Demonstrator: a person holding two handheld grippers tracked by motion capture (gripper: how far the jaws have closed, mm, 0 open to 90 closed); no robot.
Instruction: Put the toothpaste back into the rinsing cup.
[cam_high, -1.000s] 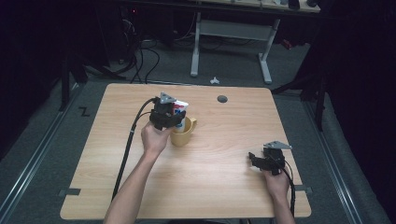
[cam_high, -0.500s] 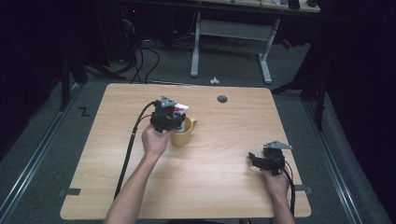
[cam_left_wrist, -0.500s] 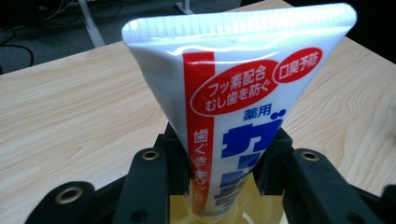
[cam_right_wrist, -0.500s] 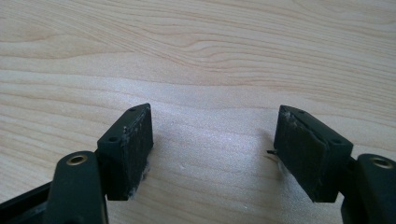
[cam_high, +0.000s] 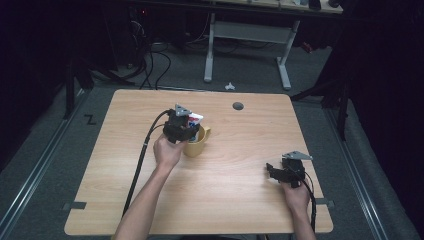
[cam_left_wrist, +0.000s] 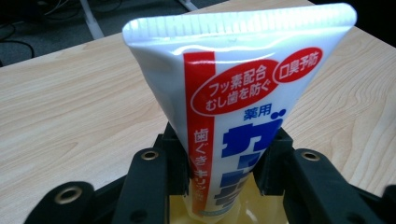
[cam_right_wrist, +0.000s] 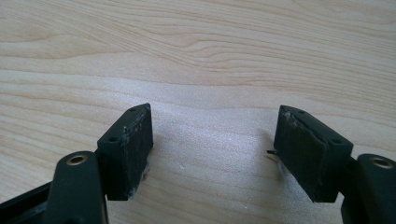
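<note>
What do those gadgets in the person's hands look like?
Each tool, left and right, is a chunky black device topped by a grey three-cornered plate, with two black jaws carrying brass-ringed holes and a black cable trailing back. The forearms are bare, no sleeves.

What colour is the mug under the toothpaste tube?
Yellow. The mug shows best in the high view, beneath the white, red and blue toothpaste tube.

Over the last second I saw the left gripper (cam_high: 186, 131) and its toothpaste tube (cam_high: 194, 120) drift only slightly, toward about 5 o'clock, ending closer over the yellow mug (cam_high: 199, 144). The tube's lower end stood inside the mug. I noted no other shift on the table.
</note>
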